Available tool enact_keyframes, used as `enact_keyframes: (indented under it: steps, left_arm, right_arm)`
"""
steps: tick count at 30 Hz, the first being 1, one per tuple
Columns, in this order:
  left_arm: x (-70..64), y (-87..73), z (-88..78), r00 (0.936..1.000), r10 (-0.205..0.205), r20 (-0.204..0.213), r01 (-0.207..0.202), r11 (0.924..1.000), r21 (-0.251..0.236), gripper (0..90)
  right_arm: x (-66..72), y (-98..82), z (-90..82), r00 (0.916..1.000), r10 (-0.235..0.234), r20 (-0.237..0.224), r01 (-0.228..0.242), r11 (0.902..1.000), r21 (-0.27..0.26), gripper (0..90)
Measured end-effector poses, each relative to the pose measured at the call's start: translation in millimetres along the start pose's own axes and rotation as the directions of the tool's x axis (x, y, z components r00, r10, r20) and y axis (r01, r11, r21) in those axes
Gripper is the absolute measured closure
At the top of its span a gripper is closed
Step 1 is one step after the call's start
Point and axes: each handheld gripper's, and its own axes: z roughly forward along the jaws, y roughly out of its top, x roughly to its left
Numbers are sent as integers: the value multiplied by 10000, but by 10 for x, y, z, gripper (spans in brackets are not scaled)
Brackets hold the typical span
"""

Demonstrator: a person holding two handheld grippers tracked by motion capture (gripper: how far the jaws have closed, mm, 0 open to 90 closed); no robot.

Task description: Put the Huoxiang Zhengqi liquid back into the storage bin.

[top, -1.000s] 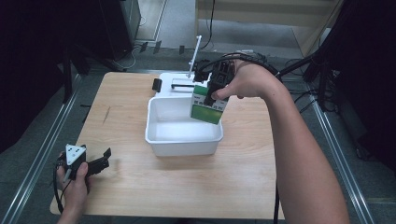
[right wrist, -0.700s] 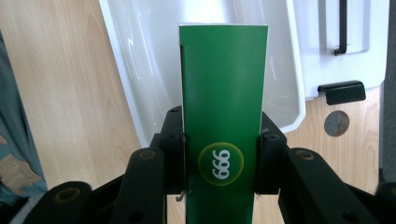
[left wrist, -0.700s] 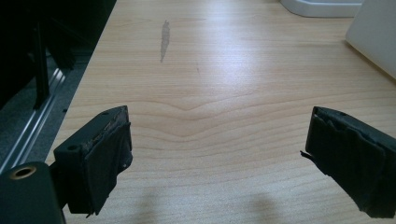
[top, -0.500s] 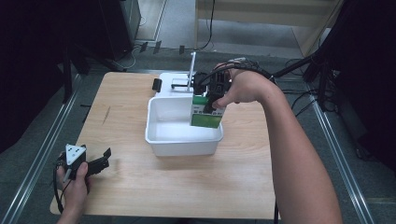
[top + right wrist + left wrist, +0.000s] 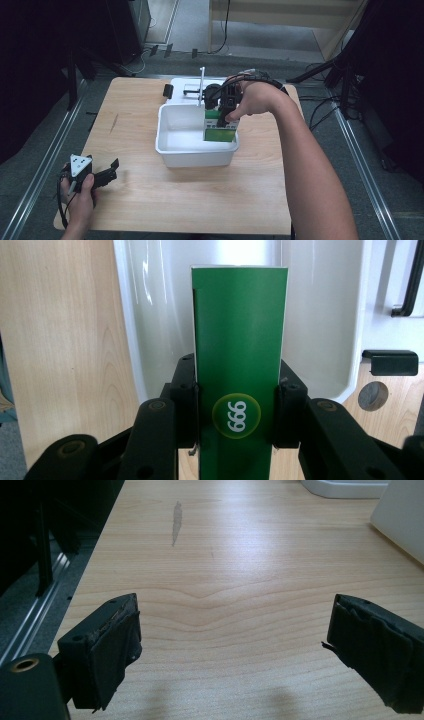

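My right gripper (image 5: pixel 223 111) is shut on a green and white box (image 5: pixel 220 126), which stands upright at the right end of the white tub (image 5: pixel 175 148), partly inside it. In the right gripper view the box (image 5: pixel 240 360) shows a green face with a round "999" mark, and both jaws press its sides above the tub (image 5: pixel 320 325). My left gripper (image 5: pixel 107 175) rests near the table's front left corner, held by a hand. Its jaws stand wide apart over bare wood, and nothing sits between them in the left gripper view (image 5: pixel 235 655).
Behind the tub lies a flat white device (image 5: pixel 187 87) with a thin white post (image 5: pixel 202 85) standing up and a small black part (image 5: pixel 168 91) at its left. The wooden table (image 5: pixel 135 125) ends in metal rails on both sides.
The right hand has lowered the green box, which now sits deeper at the right end of the tub. The left hand has stayed where it was.
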Motion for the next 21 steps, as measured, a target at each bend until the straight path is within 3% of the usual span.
enact_keyframes:
  steps: [11,21]
  left_arm:
    - [0,0,1,10000,1,10,-1,10000,-26,73]
    - [1,0,1,10000,-3,21,3,10000,-24,73]
  right_arm:
    - [-75,-21,277,9998,-106,-139,107,9999,57,640]
    - [-114,52,519,9992,-388,-78,391,9977,547,639]
